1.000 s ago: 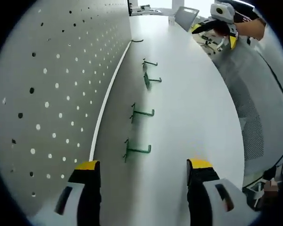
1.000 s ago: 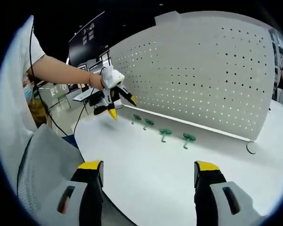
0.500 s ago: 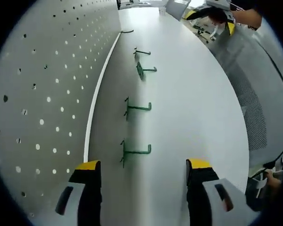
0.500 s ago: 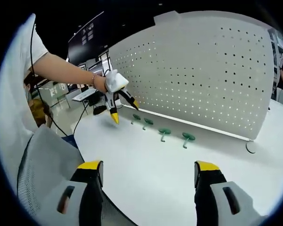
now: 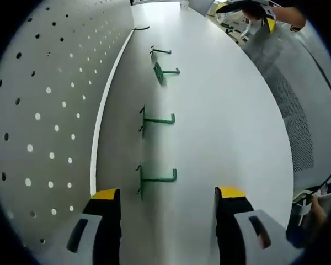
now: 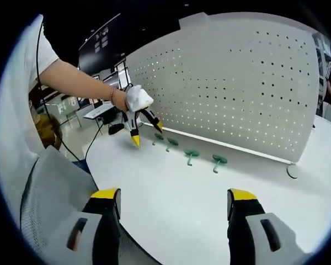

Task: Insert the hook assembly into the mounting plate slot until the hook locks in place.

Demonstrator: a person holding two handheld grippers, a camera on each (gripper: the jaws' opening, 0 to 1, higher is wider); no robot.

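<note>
Several green hooks lie in a row on the white table in front of the upright white pegboard. In the left gripper view the nearest green hook lies just ahead of my open left gripper, between the lines of its two jaws. A second hook lies farther on. In the right gripper view the left gripper, held by a gloved hand, hovers open at the left end of the hook row, below the pegboard. My right gripper is open and empty, far back over the table edge.
A black hook lies near the pegboard's far end, seen as a dark hook in the right gripper view. A grey mesh chair back stands at the table's near edge. The right gripper is far away.
The left gripper has moved forward along the pegboard and lower, so the nearest green hook now lies close to its jaws. The right gripper has stayed still.
</note>
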